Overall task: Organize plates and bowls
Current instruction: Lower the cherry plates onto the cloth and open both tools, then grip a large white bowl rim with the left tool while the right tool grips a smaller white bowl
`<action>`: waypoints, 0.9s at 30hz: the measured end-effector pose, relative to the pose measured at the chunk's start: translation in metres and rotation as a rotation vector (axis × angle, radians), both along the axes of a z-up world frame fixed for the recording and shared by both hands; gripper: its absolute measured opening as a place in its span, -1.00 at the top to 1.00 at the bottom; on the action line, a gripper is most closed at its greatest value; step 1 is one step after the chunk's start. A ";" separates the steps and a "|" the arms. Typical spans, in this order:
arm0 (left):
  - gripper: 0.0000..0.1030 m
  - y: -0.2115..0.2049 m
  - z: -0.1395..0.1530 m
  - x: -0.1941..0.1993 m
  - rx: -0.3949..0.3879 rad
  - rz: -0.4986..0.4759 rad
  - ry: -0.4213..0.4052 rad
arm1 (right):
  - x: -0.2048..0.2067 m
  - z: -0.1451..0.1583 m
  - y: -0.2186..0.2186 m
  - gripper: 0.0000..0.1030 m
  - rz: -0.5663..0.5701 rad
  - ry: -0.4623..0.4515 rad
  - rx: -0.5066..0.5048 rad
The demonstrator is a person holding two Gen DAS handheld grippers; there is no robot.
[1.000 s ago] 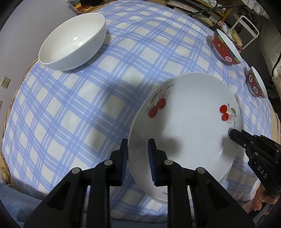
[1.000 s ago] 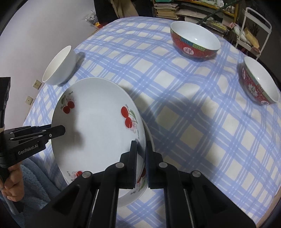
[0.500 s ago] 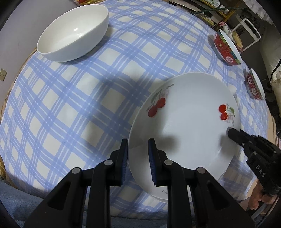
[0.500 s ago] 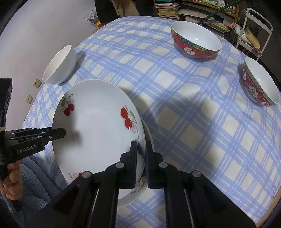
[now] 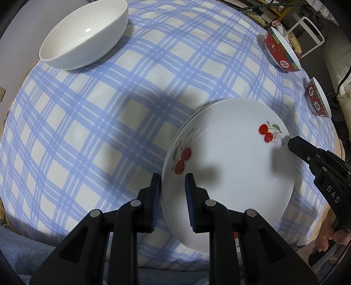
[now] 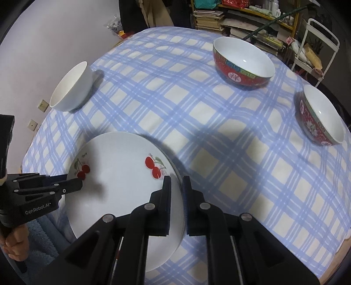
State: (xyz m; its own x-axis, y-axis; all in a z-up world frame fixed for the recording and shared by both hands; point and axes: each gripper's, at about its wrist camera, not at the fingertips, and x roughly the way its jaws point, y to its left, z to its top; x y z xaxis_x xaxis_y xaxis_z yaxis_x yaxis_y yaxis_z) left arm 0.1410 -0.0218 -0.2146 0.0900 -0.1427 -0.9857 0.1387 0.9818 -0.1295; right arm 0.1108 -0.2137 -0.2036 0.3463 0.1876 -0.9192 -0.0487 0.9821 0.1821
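A white plate with red cherries (image 5: 230, 175) (image 6: 120, 186) lies near the table's front edge, almost nested on a second plate whose rim (image 5: 183, 129) peeks out at its far left. My left gripper (image 5: 173, 177) points straight down and is shut on the cherry plate's left rim; its tip also shows in the right wrist view (image 6: 76, 186). My right gripper (image 6: 176, 178) is shut on the opposite rim, and it reaches in from the right in the left wrist view (image 5: 291, 142). A plain white bowl (image 5: 85, 35) (image 6: 70, 87) stands at the far left.
Two red patterned bowls (image 6: 243, 63) (image 6: 318, 116) stand at the far right on the blue checked tablecloth (image 5: 109, 131). Behind the table are stacked books (image 6: 210, 19) and a white cart (image 6: 318, 43). A person's hand (image 5: 329, 239) holds each gripper at the front edge.
The cherry plate has sunk and levelled, so less of the plate beneath shows. Both grippers stay on its rims.
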 end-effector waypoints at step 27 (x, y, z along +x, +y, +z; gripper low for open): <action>-0.52 0.098 0.081 0.047 0.152 0.195 -0.215 | 0.044 0.065 0.044 -1.00 0.069 -0.259 0.055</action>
State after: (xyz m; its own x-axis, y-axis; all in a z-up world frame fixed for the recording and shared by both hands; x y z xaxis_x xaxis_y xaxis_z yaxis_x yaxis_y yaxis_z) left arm 0.1876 0.0764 -0.1340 0.3094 0.0446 -0.9499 -0.0456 0.9984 0.0320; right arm 0.1544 -0.1696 -0.1391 0.5534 0.2661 -0.7893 -0.1675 0.9638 0.2075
